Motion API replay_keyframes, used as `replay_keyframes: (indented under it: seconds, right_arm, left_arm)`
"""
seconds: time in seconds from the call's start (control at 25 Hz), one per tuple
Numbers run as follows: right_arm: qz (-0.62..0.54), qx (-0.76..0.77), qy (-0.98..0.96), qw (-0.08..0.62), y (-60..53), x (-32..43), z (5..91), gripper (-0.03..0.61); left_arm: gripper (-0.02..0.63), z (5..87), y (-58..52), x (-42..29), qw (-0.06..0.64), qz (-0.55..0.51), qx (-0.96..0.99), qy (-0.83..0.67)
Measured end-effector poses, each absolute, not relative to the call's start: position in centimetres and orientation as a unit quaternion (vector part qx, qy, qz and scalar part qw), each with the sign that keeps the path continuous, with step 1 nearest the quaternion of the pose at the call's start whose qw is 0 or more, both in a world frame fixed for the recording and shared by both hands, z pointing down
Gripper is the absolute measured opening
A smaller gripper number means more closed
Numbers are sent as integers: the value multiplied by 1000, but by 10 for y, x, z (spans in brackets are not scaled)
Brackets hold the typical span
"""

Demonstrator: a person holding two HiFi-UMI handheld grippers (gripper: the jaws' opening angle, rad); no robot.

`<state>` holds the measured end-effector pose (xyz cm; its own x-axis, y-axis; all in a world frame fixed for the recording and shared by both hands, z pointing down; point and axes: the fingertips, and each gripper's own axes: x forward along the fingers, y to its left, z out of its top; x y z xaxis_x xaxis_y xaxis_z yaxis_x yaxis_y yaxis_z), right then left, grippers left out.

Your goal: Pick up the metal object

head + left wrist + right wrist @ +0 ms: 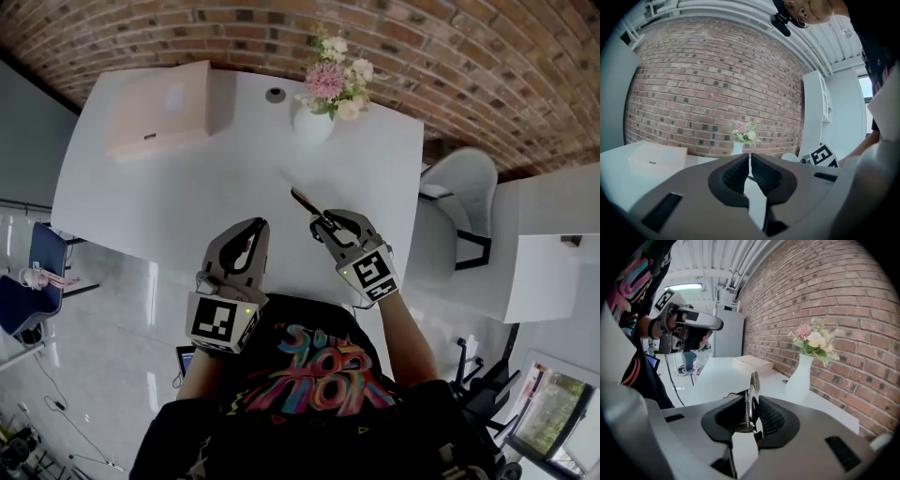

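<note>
A slim metal object (302, 200) with a spring along it sticks out of my right gripper (326, 223), whose jaws are shut on it. It is held in the air above the white table (187, 206), its tip pointing toward the vase. In the right gripper view the metal object (752, 389) stands upright between the black pads (771, 418). My left gripper (255, 225) hovers beside it at the table's near edge. In the left gripper view the left gripper (749, 161) has its jaws closed with nothing between them.
A pale flat box (159, 108) lies at the table's far left. A white vase of flowers (314, 122) stands at the far middle, by a round cable hole (275, 94). A white chair (459, 202) sits to the right. A brick wall (450, 66) runs behind.
</note>
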<state>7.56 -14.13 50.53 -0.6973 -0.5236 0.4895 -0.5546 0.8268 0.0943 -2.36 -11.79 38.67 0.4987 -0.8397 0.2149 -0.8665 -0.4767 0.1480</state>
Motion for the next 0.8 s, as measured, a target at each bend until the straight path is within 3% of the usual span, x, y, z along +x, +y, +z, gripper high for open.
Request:
replay_keyframes:
  seconds: [0.8]
  right_arm:
    - [52, 374, -923, 73, -130, 127, 372, 109]
  left_arm:
    - [34, 362, -137, 22, 85, 48, 889, -448]
